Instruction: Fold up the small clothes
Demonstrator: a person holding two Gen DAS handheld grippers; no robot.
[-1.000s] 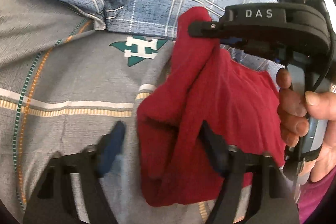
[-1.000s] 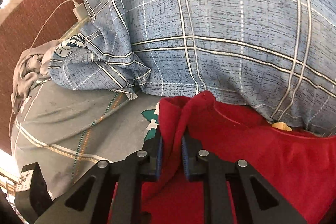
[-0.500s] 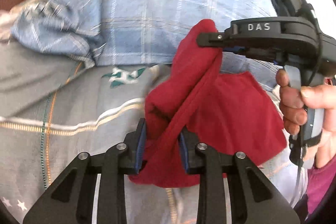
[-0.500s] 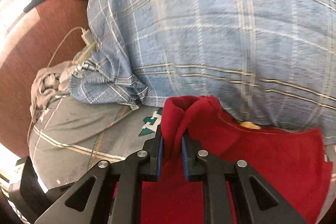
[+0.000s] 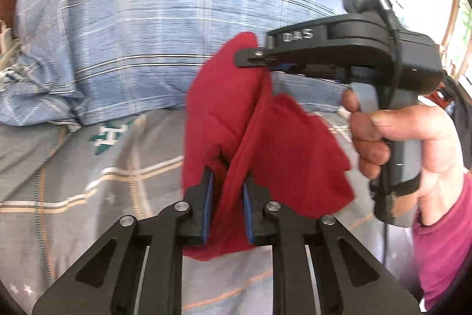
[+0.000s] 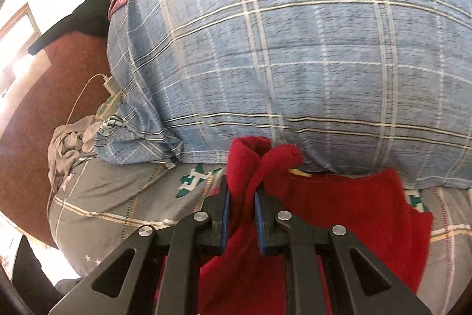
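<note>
Red garment (image 5: 271, 149), centre frame: soft, light, limp. Left gripper (image 5: 226, 205) and right gripper (image 6: 242, 214) fingers each pinch a bunched edge; hemmed edges likely give the firmest hold.

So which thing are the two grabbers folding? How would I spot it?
Find the big blue checked pillow on the grey bedsheet. Just in front hangs the red cloth, pinched by the left gripper and right gripper. Nothing else there is plain bright red.

The small red cloth garment (image 5: 265, 143) is held above the grey printed bedsheet (image 5: 73, 173), in front of the big blue checked pillow (image 6: 295, 64), between both grippers
</note>
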